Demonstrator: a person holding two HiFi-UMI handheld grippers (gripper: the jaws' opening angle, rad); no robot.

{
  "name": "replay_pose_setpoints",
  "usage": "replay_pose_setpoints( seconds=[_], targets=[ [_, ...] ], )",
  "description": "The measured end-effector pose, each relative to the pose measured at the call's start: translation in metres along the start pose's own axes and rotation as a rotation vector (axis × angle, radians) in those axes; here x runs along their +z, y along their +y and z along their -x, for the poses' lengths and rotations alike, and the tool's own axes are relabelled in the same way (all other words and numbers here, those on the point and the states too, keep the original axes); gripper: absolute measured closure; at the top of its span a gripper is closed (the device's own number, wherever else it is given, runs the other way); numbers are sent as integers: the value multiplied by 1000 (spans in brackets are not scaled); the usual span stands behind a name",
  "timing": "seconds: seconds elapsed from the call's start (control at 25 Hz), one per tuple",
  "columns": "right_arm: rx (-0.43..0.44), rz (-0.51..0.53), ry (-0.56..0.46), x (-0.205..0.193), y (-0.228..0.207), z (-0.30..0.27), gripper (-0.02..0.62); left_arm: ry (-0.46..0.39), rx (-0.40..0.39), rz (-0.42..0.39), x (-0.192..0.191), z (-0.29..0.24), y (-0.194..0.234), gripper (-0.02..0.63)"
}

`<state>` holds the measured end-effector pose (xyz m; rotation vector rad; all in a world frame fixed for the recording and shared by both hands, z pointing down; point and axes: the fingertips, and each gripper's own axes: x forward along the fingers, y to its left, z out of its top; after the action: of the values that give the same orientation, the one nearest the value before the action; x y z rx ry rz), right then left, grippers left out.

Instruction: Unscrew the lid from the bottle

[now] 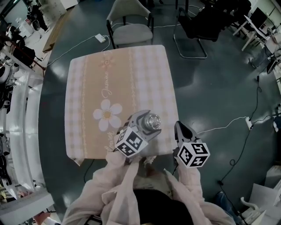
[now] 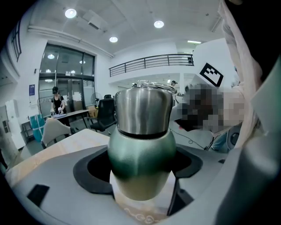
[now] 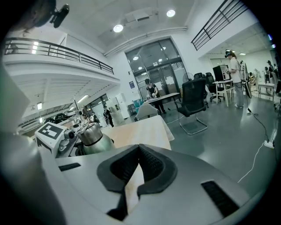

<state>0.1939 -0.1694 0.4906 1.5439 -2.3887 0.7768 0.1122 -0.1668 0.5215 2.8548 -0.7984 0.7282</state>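
Between the jaws of the left tongs (image 2: 140, 171) stands the bottle (image 2: 141, 154), clamped at its green body, upright, steel lid (image 2: 144, 110) on top. To its right, apart from it, the right tongs (image 3: 138, 162) are closed and empty, above the table (image 1: 88, 88).

**Open hall, dark floor, railed balcony**

A dark grey floor (image 1: 210, 88) surrounds the tabletop (image 1: 131, 79), which is draped in a checked, daisy-printed cloth. A grey chair (image 1: 130, 33) stands at its far edge, with a white power strip (image 1: 101, 38) beside it. Round ceiling lights (image 2: 70, 13), a balcony railing (image 2: 149, 61) and tall glazed doors (image 3: 153, 66) lie beyond.
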Motion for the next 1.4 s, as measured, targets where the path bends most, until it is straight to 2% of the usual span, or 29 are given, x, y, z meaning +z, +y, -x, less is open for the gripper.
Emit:
replay_pose_setpoints(
  seconds=[0.32,0.56,0.88,1.04,1.12,1.24,1.4],
  targets=[
    [58,50,-64,23,39,6,584,9,68,62,10,44,12,224],
    [121,99,-104,38,70,10,584,20,136,19,16,71,14,224],
    [322,182,-150,55,121,16,584,81,136,22,2,96,15,224],
    [419,175,-137,60,140,16,584,120,126,40,-5,101,16,224],
    [463,163,-120,61,146,17,583,146,138,16,-7,103,17,224],
    [522,141,-71,61,157,16,537,179,176,-37,-8,107,23,224],
    [609,65,42,52,172,11,361,220,236,-107,-12,106,29,224]
  ],
)
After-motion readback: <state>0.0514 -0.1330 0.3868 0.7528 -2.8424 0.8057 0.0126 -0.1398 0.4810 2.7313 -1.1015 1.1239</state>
